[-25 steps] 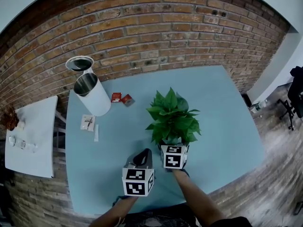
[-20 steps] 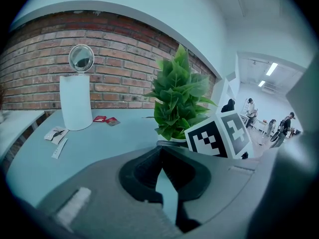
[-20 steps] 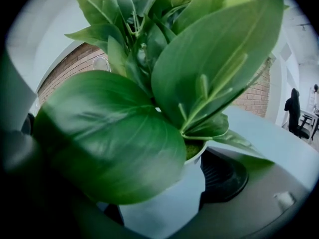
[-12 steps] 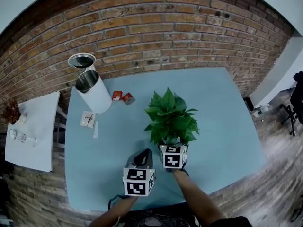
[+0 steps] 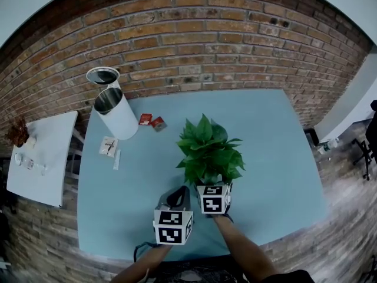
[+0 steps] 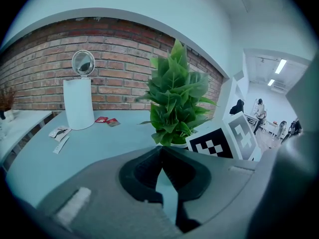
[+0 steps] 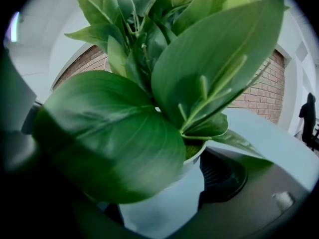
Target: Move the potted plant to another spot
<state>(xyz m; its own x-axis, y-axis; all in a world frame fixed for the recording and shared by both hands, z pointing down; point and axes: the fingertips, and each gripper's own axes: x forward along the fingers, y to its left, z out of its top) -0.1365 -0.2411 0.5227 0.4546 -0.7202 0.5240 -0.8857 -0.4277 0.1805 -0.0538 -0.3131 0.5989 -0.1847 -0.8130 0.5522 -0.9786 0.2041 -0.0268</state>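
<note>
one leafy potted plant point(image 5: 207, 152) — white pot point(image 7: 169, 203) gripped by right hand-held gripper point(image 5: 214, 187), left hand-held gripper point(image 6: 160, 152) closed

Close view of a potted plant point(image 7: 164, 83): broad green leaves fill most of the frame. The right gripper point(image 7: 162, 205) clamps its white pot point(image 7: 172, 193), with a dark jaw pressed against each side. Behind the leaves is a brick wall point(image 7: 259, 91), and a pale blue table point(image 7: 271, 136) shows at right.
</note>
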